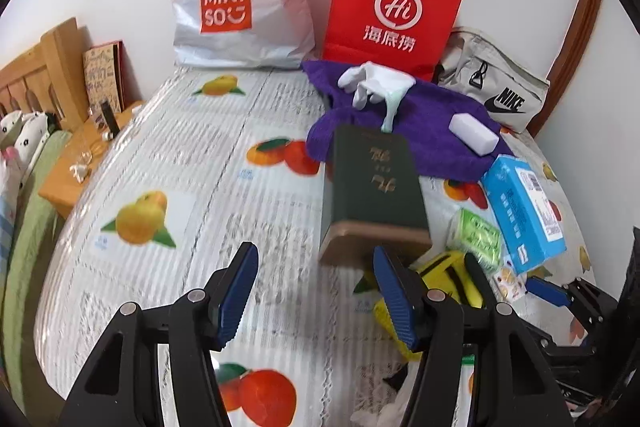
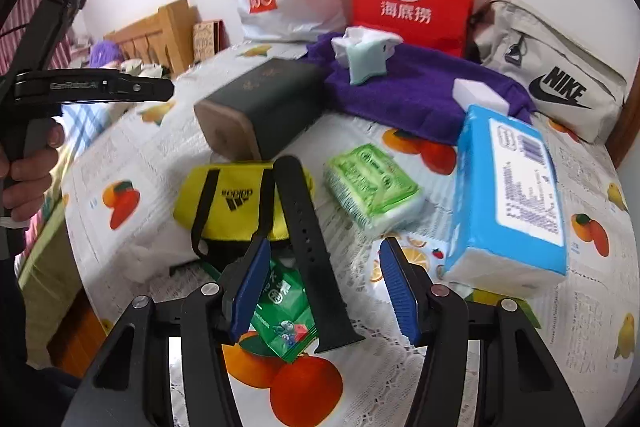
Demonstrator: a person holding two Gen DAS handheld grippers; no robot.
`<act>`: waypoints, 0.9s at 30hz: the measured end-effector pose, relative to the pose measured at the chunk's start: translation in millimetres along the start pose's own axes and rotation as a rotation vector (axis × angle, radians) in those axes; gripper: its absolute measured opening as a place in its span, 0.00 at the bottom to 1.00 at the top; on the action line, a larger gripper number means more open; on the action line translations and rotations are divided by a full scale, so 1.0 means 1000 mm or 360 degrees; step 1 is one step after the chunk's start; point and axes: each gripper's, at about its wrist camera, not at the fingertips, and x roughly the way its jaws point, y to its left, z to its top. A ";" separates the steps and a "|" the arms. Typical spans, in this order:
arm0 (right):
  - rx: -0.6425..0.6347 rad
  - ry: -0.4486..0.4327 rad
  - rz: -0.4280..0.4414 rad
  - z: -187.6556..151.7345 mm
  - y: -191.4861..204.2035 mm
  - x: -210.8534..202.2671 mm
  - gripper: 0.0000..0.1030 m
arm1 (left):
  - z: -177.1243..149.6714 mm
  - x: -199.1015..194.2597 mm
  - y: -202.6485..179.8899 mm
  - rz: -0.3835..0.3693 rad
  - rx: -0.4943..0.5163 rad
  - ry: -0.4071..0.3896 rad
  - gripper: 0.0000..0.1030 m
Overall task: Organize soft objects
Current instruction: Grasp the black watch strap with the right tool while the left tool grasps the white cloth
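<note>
The left gripper (image 1: pixel 316 291) hangs half open and empty at lower centre. The right gripper (image 2: pixel 324 287) straddles the black strap (image 2: pixel 308 239), pads apart from it, at lower centre, with the yellow pouch (image 2: pixel 228 199) just left of it.

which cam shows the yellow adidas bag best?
Right wrist: the yellow bag sits near centre, logo readable, with a black strap lying across it. Left wrist catches only a yellow sliver behind the left gripper's finger.

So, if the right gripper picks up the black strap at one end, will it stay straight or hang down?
The black strap is thin, long and looks rubbery, so it would probably droop. It seems light. Its smooth surface might slip between the pads of the right gripper.
</note>
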 end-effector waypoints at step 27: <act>0.0024 -0.0021 0.0032 -0.006 -0.007 0.002 0.20 | -0.052 0.000 -0.002 -0.0065 0.0081 0.0099 0.56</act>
